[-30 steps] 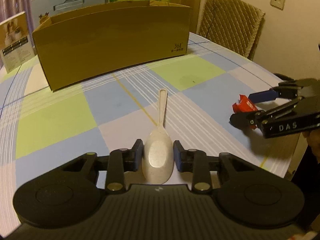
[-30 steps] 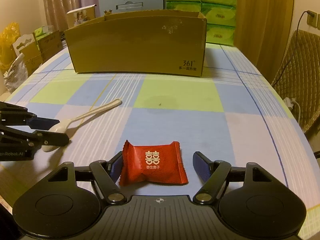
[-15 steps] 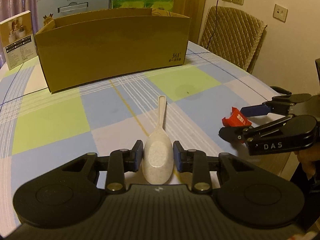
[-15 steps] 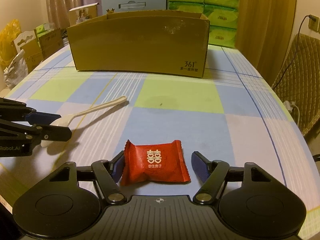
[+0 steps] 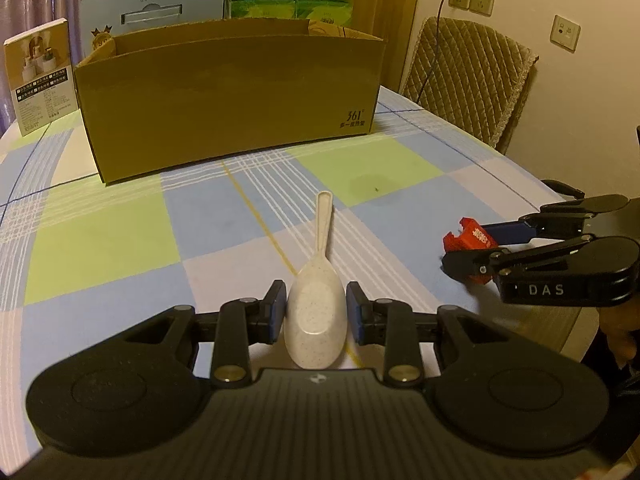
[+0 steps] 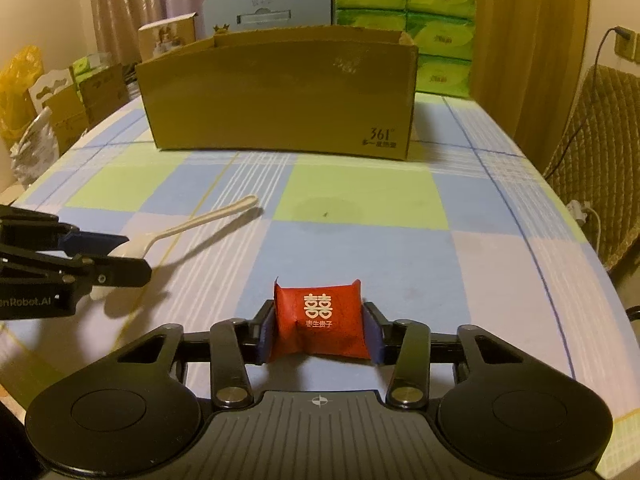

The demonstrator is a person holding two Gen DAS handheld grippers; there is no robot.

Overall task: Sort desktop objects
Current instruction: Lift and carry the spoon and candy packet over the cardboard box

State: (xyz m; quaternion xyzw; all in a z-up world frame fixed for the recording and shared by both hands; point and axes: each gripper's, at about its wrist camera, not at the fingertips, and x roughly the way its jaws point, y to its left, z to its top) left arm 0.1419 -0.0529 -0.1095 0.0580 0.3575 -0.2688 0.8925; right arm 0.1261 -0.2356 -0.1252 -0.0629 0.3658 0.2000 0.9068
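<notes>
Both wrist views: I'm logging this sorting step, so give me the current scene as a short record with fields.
surface: table with checked cloth
left gripper: shut on spoon, pads at the bowl, handle pointing toward the box
right gripper: shut on candy, red wrapper squeezed between the pads
box: cardboard, open top, at the far side of the table; contents not visible
behind box: green tissue packs
</notes>
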